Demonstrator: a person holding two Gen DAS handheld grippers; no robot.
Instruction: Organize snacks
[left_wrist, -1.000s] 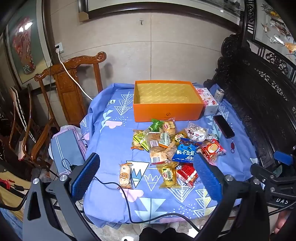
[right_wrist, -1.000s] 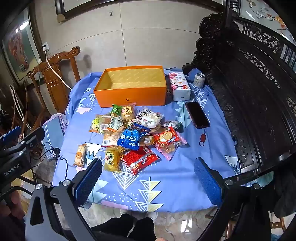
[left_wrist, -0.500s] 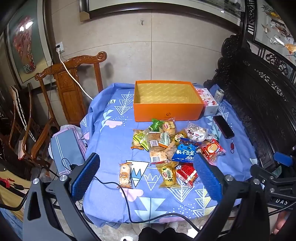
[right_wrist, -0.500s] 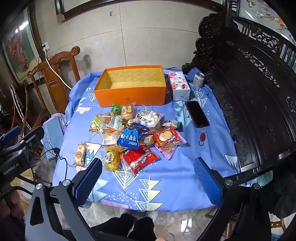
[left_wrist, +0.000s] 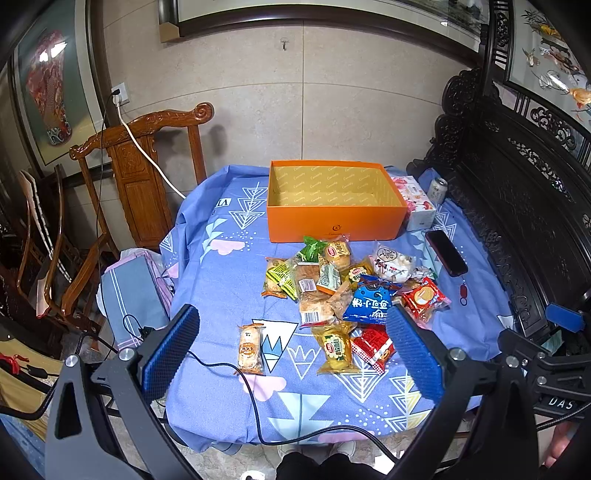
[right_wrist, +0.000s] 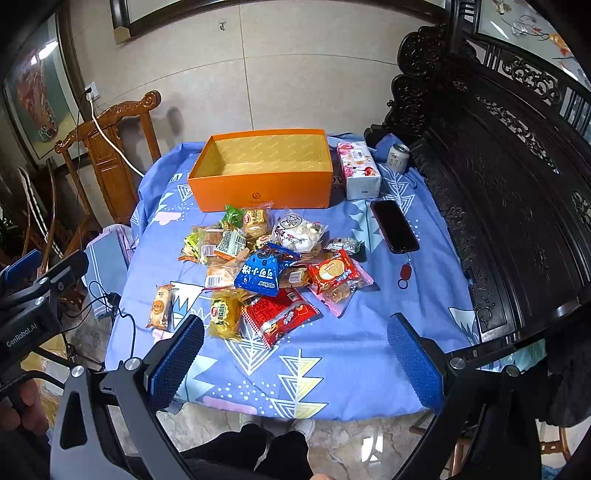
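I see both claws, left (left_wrist: 291, 354) and right (right_wrist: 295, 362), spread wide and empty above the bench's (right_wrist: 351, 369) near edge; snacks (right_wrist: 262, 269) lie just beyond, box (right_wrist: 264, 184) behind them.

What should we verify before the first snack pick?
1. Orange box open, nothing in it: ok.
2. Left gripper jaws open, nothing held: ok.
3. Right gripper jaws open, nothing held: ok.
4. Lone snack packet lies apart from the snack pile, easy first pick: ok.
5. Black cable runs right beside that packet, snag risk: not ok.
6. Phone clear of the pile: ok.
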